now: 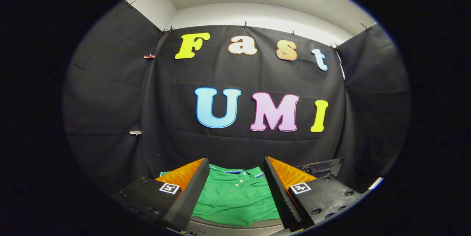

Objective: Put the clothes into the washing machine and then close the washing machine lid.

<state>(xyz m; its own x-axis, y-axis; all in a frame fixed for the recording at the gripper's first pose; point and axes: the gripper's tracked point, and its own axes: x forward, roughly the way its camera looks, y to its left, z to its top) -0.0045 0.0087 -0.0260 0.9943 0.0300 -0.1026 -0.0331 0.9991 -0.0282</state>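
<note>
One green polo shirt (235, 195) lies lower centre, seen between the two fingers of the released tongs (235, 171), untouched.

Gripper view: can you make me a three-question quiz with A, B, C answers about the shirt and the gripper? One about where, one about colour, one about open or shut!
1. Where does the polo shirt lie?
A. between and just ahead of the fingers
B. hung on the booth's wall
C. draped over one finger

2. What colour is the polo shirt?
A. red
B. green
C. yellow

3. How is the gripper?
A. shut on the shirt
B. shut on nothing
C. open, fingers apart

Answers:
1. A, the shirt lies flat in the gap between the two fingers and just beyond them, collar toward the wall.
2. B, the cloth is green all over, with small pale buttons at the collar.
3. C, the fingers stand wide apart with the shirt showing between them and neither presses on it.
</note>
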